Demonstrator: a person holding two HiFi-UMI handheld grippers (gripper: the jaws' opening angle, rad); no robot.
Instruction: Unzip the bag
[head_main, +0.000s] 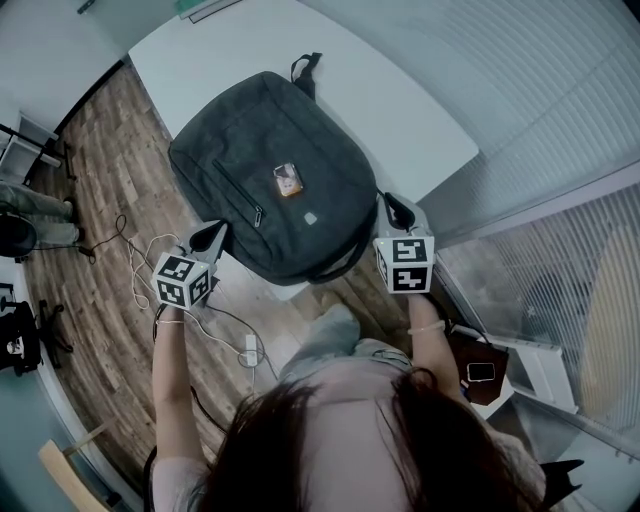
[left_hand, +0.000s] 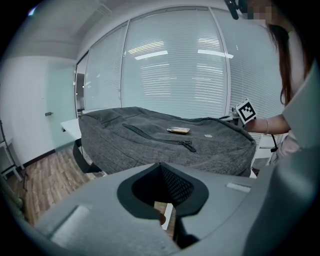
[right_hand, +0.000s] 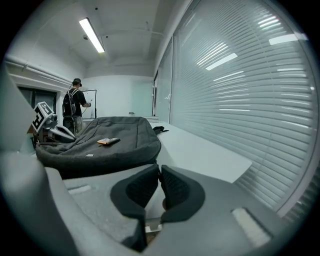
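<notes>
A dark grey bag (head_main: 265, 170) lies flat on its back on a white bench (head_main: 400, 110). Its carry handle (head_main: 306, 68) points away from the person and its bottom end hangs a little over the bench's near edge. A slanting pocket zip (left_hand: 155, 138) crosses its front and is closed, with the pull (head_main: 258, 215) at the end nearer the person. Just beside it towards the middle of the bag sits a small orange patch (head_main: 288, 180), and a dark strap (head_main: 345, 263) loops out along the near right edge. The left gripper (head_main: 212, 236) is held at the bag's near left corner, just beside the fabric and out past the bench edge, over the wooden floor (head_main: 110, 150). Its own view shows the jaws pressed together with nothing between them, and the bag lies ahead of them and apart. The right gripper (head_main: 399, 210) hangs at the near right corner, close beside the bag's edge. Its pads (right_hand: 172, 187) meet at the tips, leaving only a thin slit, and they hold nothing. From there the bag lies to the left and bare bench stretches ahead. Neither gripper touches the zip. White and dark cables (head_main: 140, 255) trail over the floor under the left arm. A glass wall with blinds (right_hand: 240, 100) runs along the bench's right side, and far off in the right gripper view a person (right_hand: 74, 111) stands with their back turned.
</notes>
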